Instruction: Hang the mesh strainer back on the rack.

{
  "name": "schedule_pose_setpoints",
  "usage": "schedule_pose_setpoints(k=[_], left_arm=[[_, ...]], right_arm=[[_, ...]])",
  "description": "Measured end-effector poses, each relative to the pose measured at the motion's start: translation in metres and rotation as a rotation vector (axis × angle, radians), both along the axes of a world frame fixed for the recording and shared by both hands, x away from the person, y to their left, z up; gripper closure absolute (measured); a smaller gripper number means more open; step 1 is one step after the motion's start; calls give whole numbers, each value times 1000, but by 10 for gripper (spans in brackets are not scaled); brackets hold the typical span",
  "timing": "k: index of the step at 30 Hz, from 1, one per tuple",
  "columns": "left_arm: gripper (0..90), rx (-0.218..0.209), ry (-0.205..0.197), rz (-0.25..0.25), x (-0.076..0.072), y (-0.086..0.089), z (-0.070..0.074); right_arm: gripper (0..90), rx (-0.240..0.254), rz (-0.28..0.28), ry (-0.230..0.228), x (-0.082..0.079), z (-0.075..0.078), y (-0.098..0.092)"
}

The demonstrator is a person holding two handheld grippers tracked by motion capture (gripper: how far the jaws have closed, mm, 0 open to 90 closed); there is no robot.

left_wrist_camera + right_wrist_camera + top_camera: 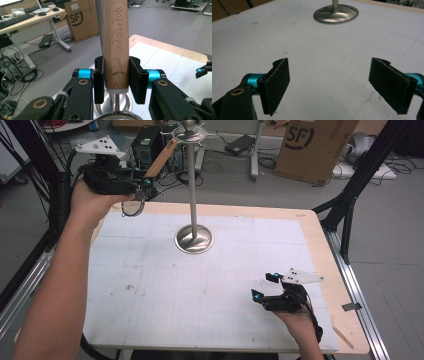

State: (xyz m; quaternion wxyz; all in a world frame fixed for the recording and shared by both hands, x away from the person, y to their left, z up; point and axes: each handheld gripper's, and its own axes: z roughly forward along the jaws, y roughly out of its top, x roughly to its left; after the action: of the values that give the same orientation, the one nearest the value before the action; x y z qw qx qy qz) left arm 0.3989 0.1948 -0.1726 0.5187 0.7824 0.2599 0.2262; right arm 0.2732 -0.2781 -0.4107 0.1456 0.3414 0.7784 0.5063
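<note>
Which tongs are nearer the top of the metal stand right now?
Left. The left tongs are raised beside the top of the metal stand, gripping a wooden handle that reaches it. The right tongs sit low over the table, apart from the stand.

I see even, soft indoor light and faint shadows. Glare sits on the stand's metal base [336, 14]. The high view is grainy; close jaws at both gripper views' bottom edges blur slightly.

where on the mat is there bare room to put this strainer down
Most of the white mat is bare: the whole near-left stretch, and the middle between the stand's base and the open right gripper. It is crowded only around the stand and at the near-right corner, where the right hand rests.
</note>
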Motion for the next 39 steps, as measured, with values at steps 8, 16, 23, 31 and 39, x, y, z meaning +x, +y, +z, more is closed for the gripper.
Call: schedule_pose_setpoints(k=[8,16,23,31,39], left_arm=[[688,5,-6,23,6,-10,-5],[688,26,6,43,15,-21,-12],[689,33,13,59,20,-28,-17],[690,61,10,72,26,-38,-23],[691,63,18,76,30,-45,-27]], right_arm=[[163,3,2,-1,0,0,0],[163,7,-4,-3,-2,1,-2],[163,7,1,-2,-2,1,-1],[163,9,-2,-6,-3,2,-2],[163,11,-8,-3,-4,2,-4]])
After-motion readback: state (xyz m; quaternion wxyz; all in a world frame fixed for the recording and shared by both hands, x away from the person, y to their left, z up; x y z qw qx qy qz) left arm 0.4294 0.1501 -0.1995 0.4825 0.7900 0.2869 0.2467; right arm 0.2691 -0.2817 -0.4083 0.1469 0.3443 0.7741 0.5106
